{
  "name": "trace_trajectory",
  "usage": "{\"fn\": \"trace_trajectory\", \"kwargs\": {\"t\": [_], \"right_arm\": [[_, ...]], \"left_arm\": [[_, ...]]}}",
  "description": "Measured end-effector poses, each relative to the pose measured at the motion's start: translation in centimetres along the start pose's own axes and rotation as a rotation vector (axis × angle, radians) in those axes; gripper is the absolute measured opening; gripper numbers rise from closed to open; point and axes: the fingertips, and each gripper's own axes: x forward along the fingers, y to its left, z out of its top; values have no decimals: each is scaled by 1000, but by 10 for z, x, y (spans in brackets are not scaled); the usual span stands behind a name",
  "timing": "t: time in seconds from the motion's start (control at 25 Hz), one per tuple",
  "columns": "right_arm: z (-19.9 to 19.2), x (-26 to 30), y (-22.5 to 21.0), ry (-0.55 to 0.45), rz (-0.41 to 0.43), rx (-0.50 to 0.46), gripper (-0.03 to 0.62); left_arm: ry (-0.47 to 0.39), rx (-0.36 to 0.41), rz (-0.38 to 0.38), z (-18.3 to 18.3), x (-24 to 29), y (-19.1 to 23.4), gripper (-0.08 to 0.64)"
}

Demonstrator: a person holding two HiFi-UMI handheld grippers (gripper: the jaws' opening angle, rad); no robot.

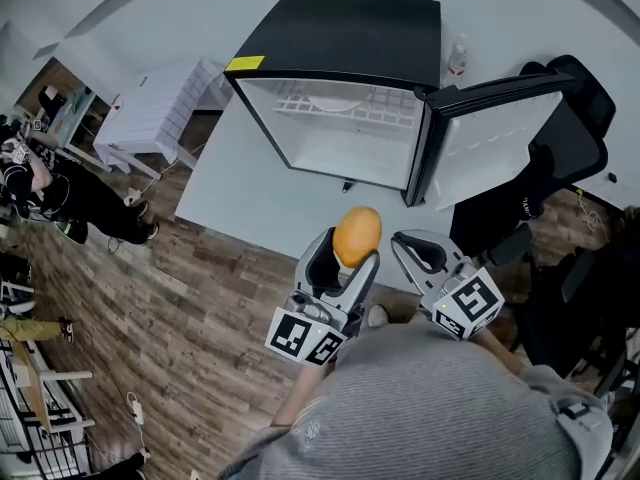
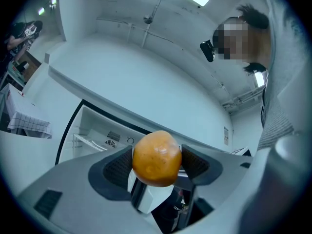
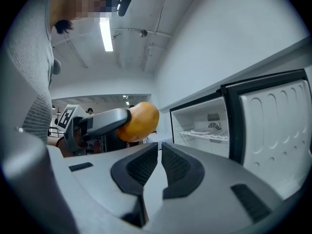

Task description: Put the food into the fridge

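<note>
A round orange fruit (image 1: 357, 235) sits clamped between the jaws of my left gripper (image 1: 352, 248), held in the air in front of the fridge; the same fruit (image 2: 156, 158) fills the middle of the left gripper view and shows as an orange ball (image 3: 140, 120) in the right gripper view. The small black fridge (image 1: 340, 48) stands on a white table (image 1: 250, 188) with its door (image 1: 495, 143) swung open to the right. A white plate (image 1: 340, 104) lies on its wire shelf. My right gripper (image 1: 418, 251) hangs beside the left one, jaws together and holding nothing.
A black office chair (image 1: 560, 148) stands right of the open door. A small bottle (image 1: 457, 60) is behind the fridge. A white folding table (image 1: 150, 108) stands at the left, and people (image 1: 40, 183) are at the far left on the wood floor.
</note>
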Motion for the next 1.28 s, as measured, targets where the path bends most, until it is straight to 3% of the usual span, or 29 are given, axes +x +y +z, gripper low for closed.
{"fn": "trace_trajectory", "kwargs": {"t": [0.16,0.6,0.8,1.28], "right_arm": [[-1,2,-8,-3,-33,6,14],[4,2,-26,-32,5,9,14],[0,5,-33,-23,28,25,14],[-2,5,-61,0,44,70,14]], "left_arm": [[8,-10,-21,-4,7,6,325],[5,-7,-30,-11,35,7,325],[12,-3,1,-15,45,12,325],[100,181,105,-22,97,79,325]]}}
